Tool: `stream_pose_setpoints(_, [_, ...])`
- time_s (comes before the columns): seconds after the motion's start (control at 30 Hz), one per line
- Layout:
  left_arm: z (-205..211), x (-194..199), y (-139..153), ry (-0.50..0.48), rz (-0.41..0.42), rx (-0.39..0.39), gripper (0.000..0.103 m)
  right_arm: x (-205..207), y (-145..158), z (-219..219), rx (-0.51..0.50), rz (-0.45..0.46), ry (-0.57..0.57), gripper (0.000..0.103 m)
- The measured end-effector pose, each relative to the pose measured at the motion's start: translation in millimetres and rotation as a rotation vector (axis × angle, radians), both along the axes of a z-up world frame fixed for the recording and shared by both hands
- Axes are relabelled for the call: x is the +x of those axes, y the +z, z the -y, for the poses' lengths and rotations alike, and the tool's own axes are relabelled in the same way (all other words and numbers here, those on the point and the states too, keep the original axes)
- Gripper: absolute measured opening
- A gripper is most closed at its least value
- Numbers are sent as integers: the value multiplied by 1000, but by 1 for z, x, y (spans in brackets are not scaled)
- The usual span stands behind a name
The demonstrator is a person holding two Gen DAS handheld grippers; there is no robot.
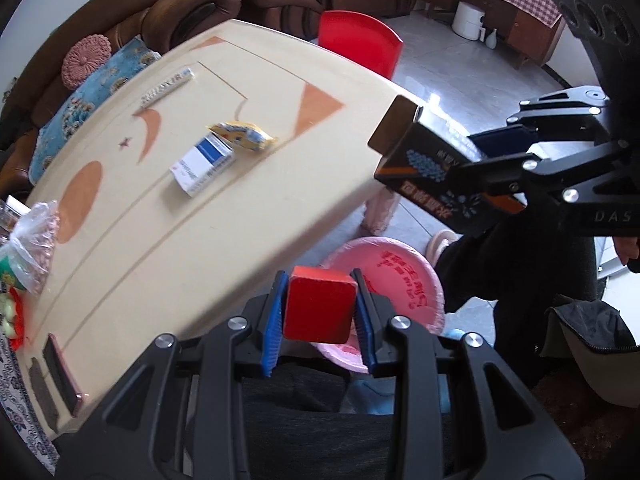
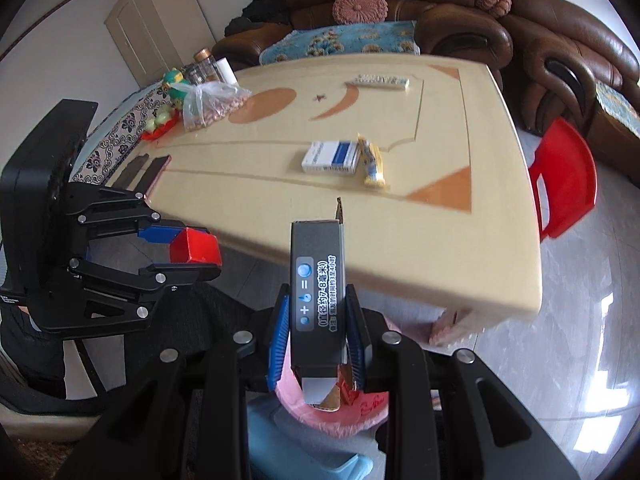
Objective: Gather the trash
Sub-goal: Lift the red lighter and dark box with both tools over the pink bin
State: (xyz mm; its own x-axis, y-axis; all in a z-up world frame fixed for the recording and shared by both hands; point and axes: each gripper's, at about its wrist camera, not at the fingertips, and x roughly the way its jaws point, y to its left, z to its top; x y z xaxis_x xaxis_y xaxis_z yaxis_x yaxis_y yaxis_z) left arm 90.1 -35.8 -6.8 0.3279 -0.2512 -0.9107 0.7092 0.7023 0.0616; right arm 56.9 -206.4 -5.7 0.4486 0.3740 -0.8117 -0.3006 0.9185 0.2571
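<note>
While seemingly above basin, both boxes gripped.

A box lies on the table, a wrapper touching its right.

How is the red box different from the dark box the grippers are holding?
The red box is plain, squat and closed as far as can be seen; the dark box is long, printed with text and icons, and has open flaps. The red box sits in the left gripper, the dark box in the right gripper. Both are clamped between blue pads above a pink basin.
</note>
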Motion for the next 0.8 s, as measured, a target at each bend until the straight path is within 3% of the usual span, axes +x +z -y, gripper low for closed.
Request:
stream_pose_setpoints(0.43, [7,-10,-67,7,-150,-24,32,-9,-62,-5,-24,-108,2,26])
stream_pose_setpoints(0.8, [16,6,-136,22,-275,-14,32,3,-127,-10,-41,-217,23,26])
